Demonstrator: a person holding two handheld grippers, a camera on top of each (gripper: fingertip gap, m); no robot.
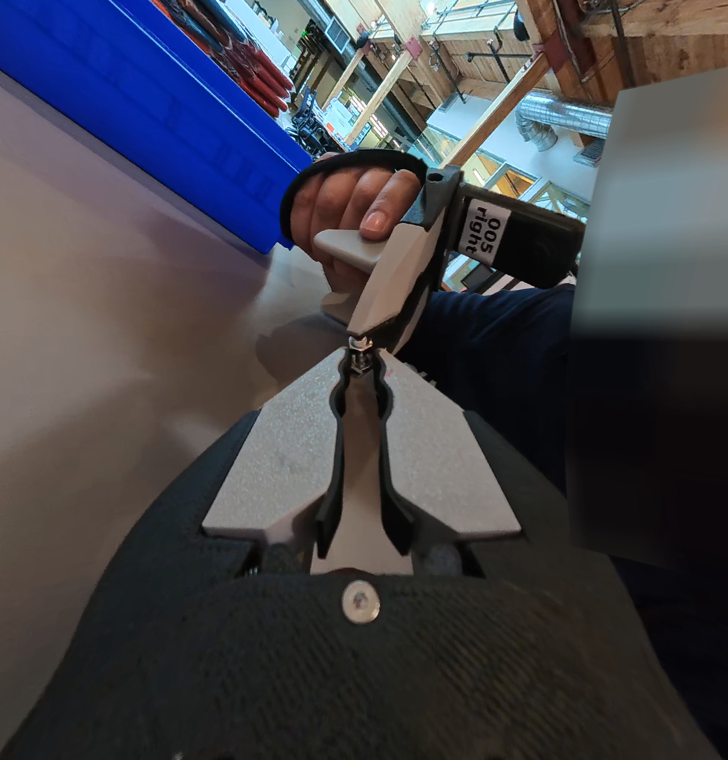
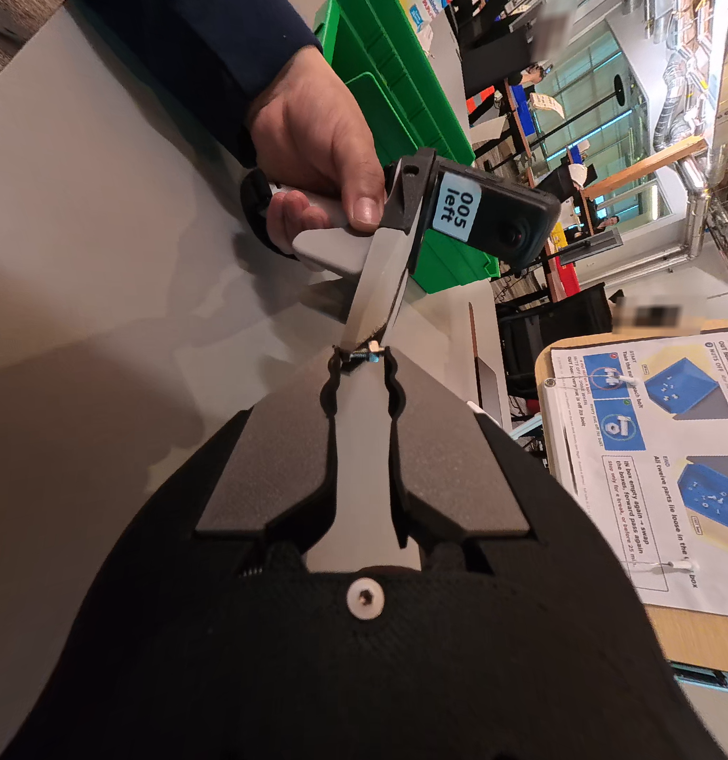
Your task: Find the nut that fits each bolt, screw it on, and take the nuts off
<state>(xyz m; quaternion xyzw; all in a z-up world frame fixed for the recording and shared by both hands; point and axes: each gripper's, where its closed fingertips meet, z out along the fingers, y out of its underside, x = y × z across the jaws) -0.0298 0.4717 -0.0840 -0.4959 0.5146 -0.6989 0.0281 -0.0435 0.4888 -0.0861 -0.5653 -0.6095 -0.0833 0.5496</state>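
With the left gripper [image 1: 360, 364] pinching the small silver hex-head bolt [image 1: 359, 367] and the right gripper [image 2: 360, 357] pinching its silver nut [image 2: 373, 353], keep both coaxial while turning.

Grey tabletop [image 2: 86, 246], timber ceiling beams [image 1: 498, 94], silver duct [image 1: 559, 119], glass partitions [image 2: 580, 82].

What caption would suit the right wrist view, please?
Both grippers pinch one small bolt above the grey table.

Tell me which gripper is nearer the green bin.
Left. The left gripper reaches down just in front of the green bin; the right gripper meets it at the bolt, farther back from the bin.
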